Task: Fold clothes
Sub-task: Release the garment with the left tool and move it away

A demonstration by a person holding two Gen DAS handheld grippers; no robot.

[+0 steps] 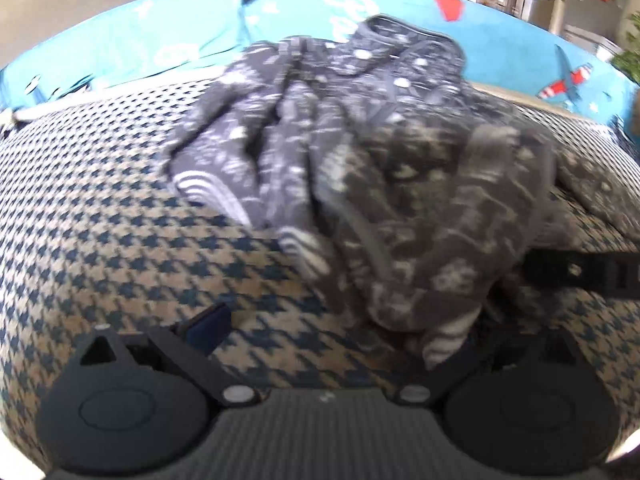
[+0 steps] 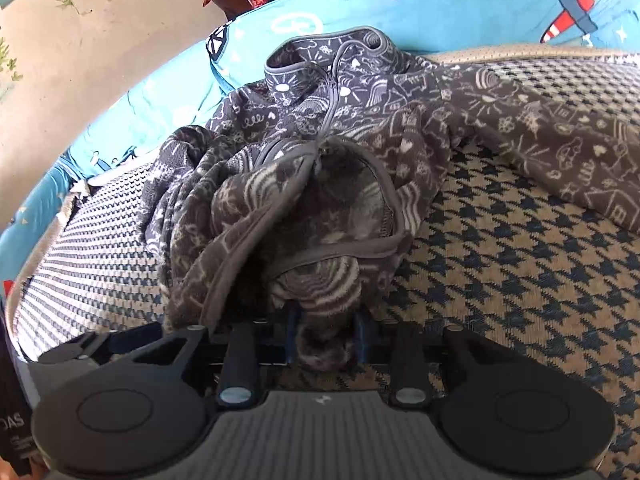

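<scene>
A dark grey fleece garment [image 2: 320,152] printed with white doodles lies crumpled on a houndstooth mat [image 2: 520,272], which sits on a turquoise blanket [image 2: 460,4] with red-and-white aeroplanes.

The right wrist view is sharp. It shows the zip running down from the collar [image 2: 320,52] at the far edge of the mat, the hem folded back so the fuzzy inner side shows, and 1 sleeve [image 2: 560,148] stretched out to the right across the mat. The right gripper [image 2: 326,340] has its 2 blue fingers [image 2: 362,336] drawn close together, with a striped fold of the fleece bunched between them; the pads press on the cloth from both sides.

The left wrist view is blurred and looks at the same garment [image 1: 380,152] from the other side. It shows what the right view does not: 2 striped cuffs [image 1: 208,188] lying at the near-left edge of the heap. The left gripper [image 1: 340,332] stands wide apart; its left finger [image 1: 208,328] is over bare mat [image 1: 120,220] and clear of the cloth, while the right finger is hidden under a striped edge of the garment, so I cannot tell whether that one touches it. At the right edge of this view, the black body of the other gripper [image 1: 592,274] reaches into the cloth.
</scene>
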